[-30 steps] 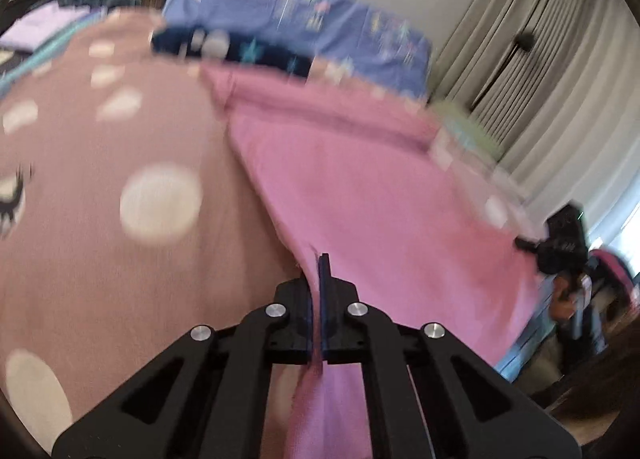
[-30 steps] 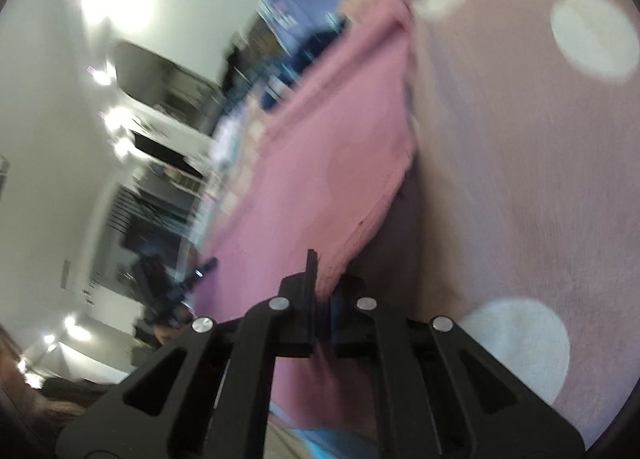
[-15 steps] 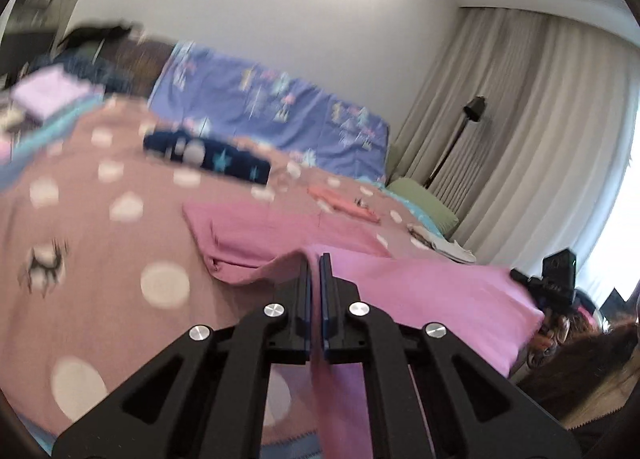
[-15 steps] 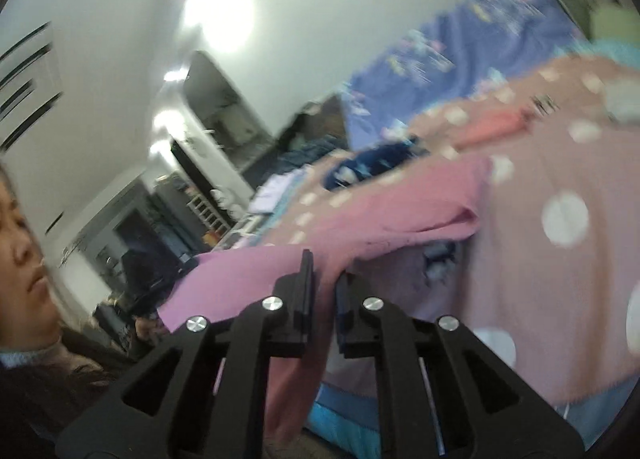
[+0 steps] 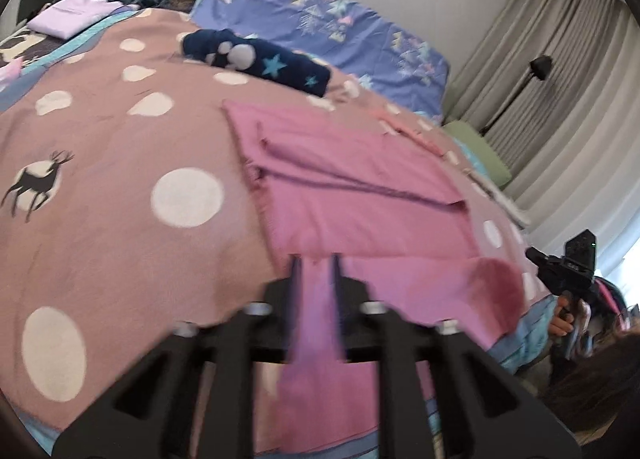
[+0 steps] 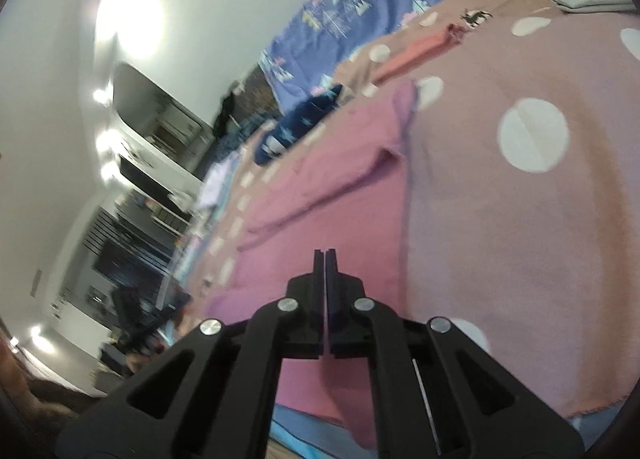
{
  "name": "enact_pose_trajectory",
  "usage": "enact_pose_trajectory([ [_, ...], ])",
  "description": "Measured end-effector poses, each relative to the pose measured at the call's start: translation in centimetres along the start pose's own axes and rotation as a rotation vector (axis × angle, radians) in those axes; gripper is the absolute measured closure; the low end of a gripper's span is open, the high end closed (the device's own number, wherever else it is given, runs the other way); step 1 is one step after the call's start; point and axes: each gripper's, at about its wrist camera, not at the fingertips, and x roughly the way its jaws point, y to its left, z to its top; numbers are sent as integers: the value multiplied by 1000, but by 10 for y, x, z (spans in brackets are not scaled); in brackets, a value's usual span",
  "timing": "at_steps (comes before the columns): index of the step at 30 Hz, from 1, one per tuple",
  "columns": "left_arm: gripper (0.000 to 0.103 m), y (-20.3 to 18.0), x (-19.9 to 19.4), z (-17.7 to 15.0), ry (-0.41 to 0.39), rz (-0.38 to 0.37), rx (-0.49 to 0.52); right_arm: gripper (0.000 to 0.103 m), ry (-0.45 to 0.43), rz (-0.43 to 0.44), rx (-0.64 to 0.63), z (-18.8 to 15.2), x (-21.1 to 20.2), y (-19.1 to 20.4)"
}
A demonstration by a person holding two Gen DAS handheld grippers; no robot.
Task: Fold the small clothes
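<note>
Fingers (image 5: 295, 279) of left gripper (image 5: 314, 259) spread, just been opening, with pink garment (image 5: 360, 199) between but not squeezed. Right gripper (image 6: 325, 255) pressed shut; cannot tell if pinching any. Spotted blanket (image 5: 120, 147) underneath. Pink garment flat on it, half folded, straight ahead, long side running from one gripper to the other.

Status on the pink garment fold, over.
Left gripper jaws just opening, pink garment slack between them. Right gripper shut on its near edge. Garment folded flat on dotted blanket; nothing in the way.
</note>
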Motion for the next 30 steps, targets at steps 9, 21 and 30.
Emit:
enact_pose_trajectory([
  [9, 45, -1, 7, -24, 108, 5, 63, 46, 114, -27, -132, -38, -3, 18],
  [21, 72, 11, 15, -57, 177, -12, 26, 84, 257, -219, -200, -78, 29, 16],
  [30, 102, -17, 0, -22, 34, -121, 56, 100, 106, -20, -215, -45, 5, 42],
])
